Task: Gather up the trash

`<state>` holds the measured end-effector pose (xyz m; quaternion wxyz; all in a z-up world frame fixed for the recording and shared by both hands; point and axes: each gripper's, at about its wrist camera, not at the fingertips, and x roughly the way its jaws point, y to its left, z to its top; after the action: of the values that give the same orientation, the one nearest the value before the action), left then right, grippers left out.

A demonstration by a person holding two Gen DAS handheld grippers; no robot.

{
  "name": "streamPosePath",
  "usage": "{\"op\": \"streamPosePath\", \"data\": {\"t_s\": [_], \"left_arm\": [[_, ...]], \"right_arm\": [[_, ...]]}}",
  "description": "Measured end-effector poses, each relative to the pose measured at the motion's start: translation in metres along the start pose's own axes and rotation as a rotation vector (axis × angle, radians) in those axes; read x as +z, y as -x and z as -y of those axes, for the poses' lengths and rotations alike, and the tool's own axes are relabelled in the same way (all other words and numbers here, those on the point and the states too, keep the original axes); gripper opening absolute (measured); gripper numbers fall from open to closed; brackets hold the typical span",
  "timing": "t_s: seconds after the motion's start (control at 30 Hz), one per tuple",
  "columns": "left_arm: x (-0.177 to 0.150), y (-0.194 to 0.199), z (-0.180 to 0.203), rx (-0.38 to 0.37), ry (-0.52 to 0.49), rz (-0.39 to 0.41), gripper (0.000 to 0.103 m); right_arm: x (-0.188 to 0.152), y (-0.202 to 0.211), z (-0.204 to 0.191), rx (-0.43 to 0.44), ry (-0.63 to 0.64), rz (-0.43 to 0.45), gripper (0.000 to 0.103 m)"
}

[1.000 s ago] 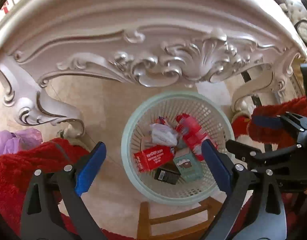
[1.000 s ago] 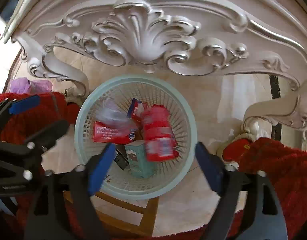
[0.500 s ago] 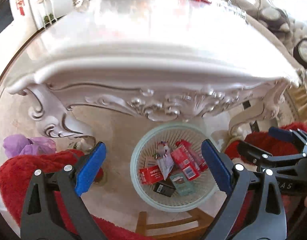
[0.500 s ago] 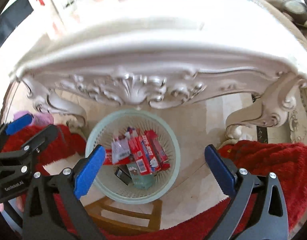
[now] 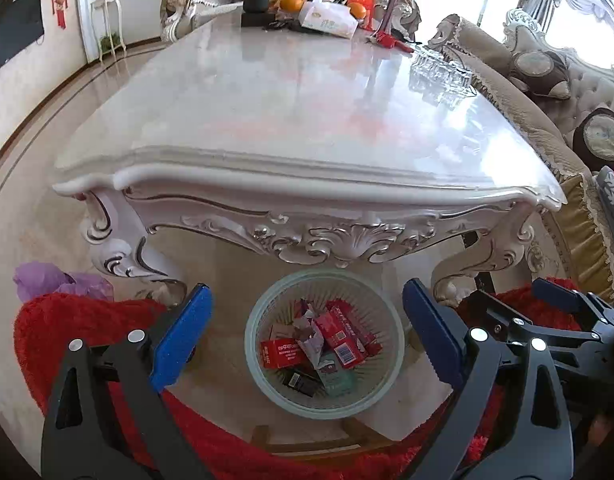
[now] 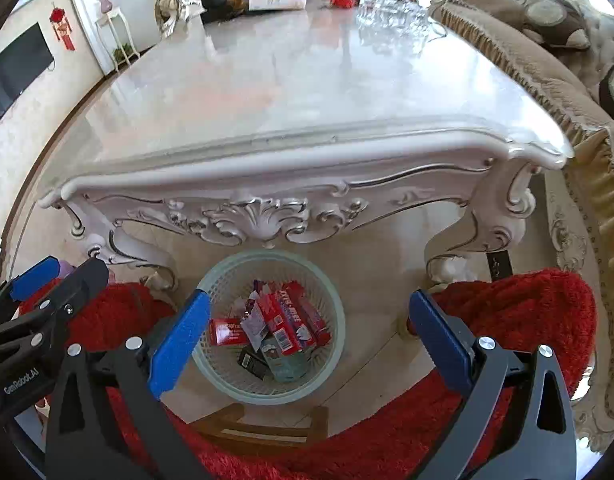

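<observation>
Both grippers are empty here: the left gripper [image 5: 305, 338] has its blue fingers [image 5: 181, 338] spread wide with nothing between them, and the right gripper [image 6: 309, 338] shows the same wide gap, holding nothing. Below us the trash sits in the pale green basket [image 5: 255, 354] on the floor under the worktop's edge, with red cartons [image 5: 341, 338], a crumpled wrapper [image 5: 309, 336] and a dark little pack [image 5: 301, 382] piled inside. We judge this drop done, so the job now is finding the next piece, and we want to scan the worktop [image 5: 291, 104] before committing a hand. Its near stretch is bare, glossy marble; everything sits at the far end, a tissue box [image 5: 327, 20], oranges [image 5: 293, 0] and a cluster of glasses [image 5: 439, 76], and those look like keepers, not litter. We'd reach long and stay off the glasses. Around us are red fuzzy seat covers [image 6: 519, 320], a fringed sofa [image 5: 519, 108] on the right, and a dark screen [image 6: 17, 72] on the wall
</observation>
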<state>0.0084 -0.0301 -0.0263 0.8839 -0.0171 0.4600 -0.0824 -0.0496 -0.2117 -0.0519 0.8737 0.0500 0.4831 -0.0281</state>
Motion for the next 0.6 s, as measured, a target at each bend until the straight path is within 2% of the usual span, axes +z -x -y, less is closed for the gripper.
{"op": "streamPosePath", "data": {"t_s": [0.13, 0.6], "left_arm": [[0.0014, 0.0065, 0.0071, 0.000, -0.023, 0.018, 0.093], [0.0013, 0.0064, 0.0085, 0.006, -0.023, 0.015, 0.093]], "right_arm": [[-0.0001, 0.0055, 0.0023, -0.021, -0.002, 0.026, 0.095], [0.0011, 0.0056, 0.0036, -0.025, -0.005, 0.028, 0.095]]}}
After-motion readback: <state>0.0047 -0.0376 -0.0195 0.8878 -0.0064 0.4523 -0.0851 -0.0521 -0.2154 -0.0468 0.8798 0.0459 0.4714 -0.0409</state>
